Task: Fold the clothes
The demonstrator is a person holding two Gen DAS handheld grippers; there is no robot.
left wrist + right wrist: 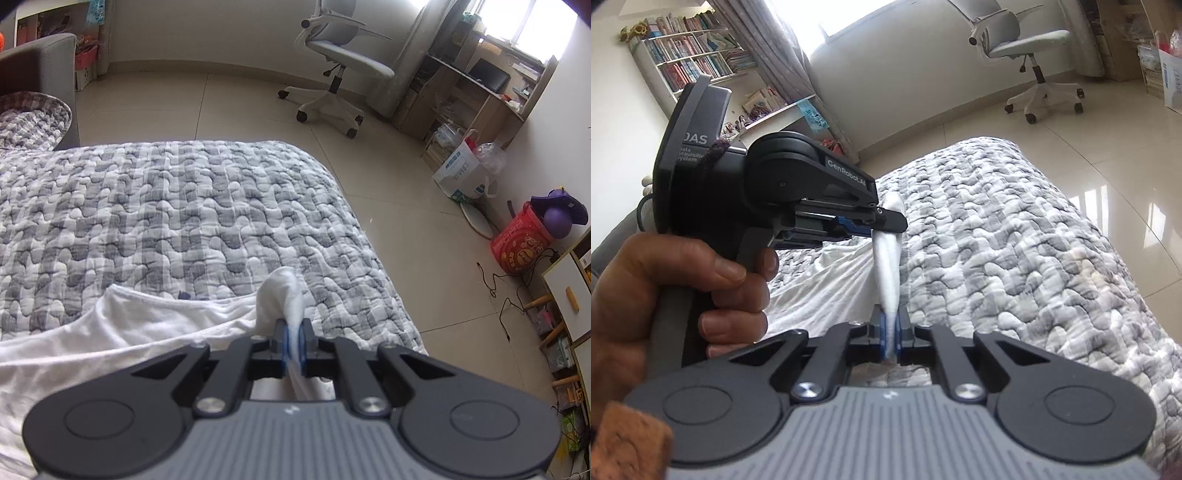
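Quilt (166, 206) edge lower right, open floor (258, 107) beyond. Left gripper (293, 341) and right gripper (892, 338) both clamped on white garment (129, 332), bunched between pads.

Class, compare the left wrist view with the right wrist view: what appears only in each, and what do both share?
Only the left wrist view: a red bucket holding a purple ball, and a desk shelf unit.
Only the right wrist view: a bookshelf, and the person's left hand gripping the left tool from the side.
Both: the white garment pinched in shut tools, the right tool included, the grey checked quilt and the office chair.
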